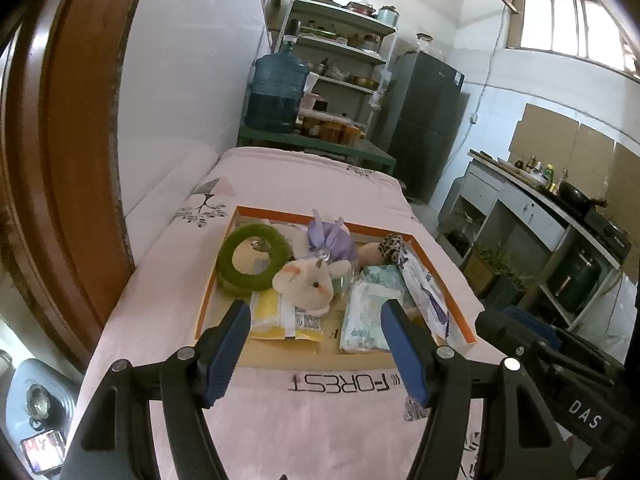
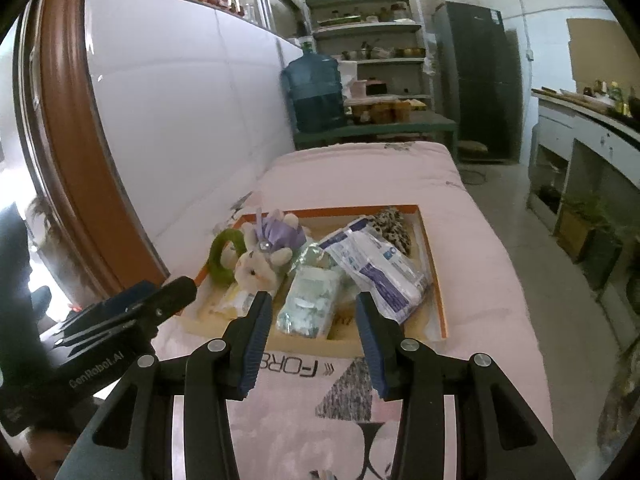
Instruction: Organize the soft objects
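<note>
An orange-rimmed shallow box point(image 1: 468, 332) point(image 2: 442, 312) lies on a pink bedsheet. Inside it sit a green ring point(image 1: 240, 276) point(image 2: 222, 270), a white plush rabbit point(image 1: 308, 284) point(image 2: 256, 270), a purple bow point(image 1: 332, 240) point(image 2: 280, 232), a yellow packet point(image 1: 268, 320), tissue packs point(image 1: 368, 316) point(image 2: 308, 304), a blue-and-white plastic pack point(image 1: 426, 292) point(image 2: 384, 268) and a leopard-print item point(image 1: 392, 246) point(image 2: 394, 226). My left gripper point(image 1: 314, 320) hovers open in front of the box with nothing between its fingers. The right gripper point(image 2: 314, 312) is likewise open and empty near the box's front edge.
The bed point(image 1: 280, 184) runs along a white wall on the left, with a brown door frame point(image 1: 60, 160) beside it. Beyond the bed stand a water jug point(image 1: 276, 92), shelves point(image 1: 344, 44) and a fridge point(image 1: 424, 120). A kitchen counter point(image 1: 540, 200) lines the right.
</note>
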`<state>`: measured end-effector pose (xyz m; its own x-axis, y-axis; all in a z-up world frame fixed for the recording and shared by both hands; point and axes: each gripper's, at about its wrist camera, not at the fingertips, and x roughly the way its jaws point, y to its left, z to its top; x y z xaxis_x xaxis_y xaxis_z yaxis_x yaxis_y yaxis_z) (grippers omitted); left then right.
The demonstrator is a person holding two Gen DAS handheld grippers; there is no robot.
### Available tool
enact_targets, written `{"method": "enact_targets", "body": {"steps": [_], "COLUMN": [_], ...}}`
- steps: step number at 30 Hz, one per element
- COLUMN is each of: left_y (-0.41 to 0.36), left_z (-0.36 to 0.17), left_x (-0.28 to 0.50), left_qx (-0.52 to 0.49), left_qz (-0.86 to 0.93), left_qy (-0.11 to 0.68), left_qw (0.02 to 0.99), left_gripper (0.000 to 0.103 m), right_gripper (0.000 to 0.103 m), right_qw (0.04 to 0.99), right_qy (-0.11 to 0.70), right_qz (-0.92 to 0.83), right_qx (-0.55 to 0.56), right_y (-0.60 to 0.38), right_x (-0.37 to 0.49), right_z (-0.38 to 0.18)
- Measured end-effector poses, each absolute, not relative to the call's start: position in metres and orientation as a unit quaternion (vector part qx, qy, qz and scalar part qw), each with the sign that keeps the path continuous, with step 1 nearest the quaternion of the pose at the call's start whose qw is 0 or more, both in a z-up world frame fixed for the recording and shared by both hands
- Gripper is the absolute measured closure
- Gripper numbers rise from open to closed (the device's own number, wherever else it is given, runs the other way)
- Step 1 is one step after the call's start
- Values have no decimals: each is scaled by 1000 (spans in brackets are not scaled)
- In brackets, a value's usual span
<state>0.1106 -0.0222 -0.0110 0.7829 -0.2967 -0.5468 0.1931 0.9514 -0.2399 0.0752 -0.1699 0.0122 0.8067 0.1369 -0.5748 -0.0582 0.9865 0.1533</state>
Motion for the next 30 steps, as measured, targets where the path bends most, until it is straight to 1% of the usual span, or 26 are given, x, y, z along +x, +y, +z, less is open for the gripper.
{"method": "enact_targets", "body": {"steps": [7,16,23,30], "left_y": [-18,-20,-16,-18], "left_z": [-4,4,7,24], "left_x": [94,72,57,28], "left_qx": [-87,-60,-65,-55], "left_qz": [-132,-111,-111,-91], "left_qy": [296,291,288,266], "left_qw": [942,948,949,958], "left_gripper": [36,36,36,36], "right_gripper": [59,59,59,59], "right_qw": [950,950,952,952], "right_qy": [306,306,300,303], "right_qz": [36,31,33,20], "right_qx": [54,58,53,40], "right_y": [-162,-158,-153,-143], "right_x": [55,43,30,12], "right_z": [18,21,25,32]}}
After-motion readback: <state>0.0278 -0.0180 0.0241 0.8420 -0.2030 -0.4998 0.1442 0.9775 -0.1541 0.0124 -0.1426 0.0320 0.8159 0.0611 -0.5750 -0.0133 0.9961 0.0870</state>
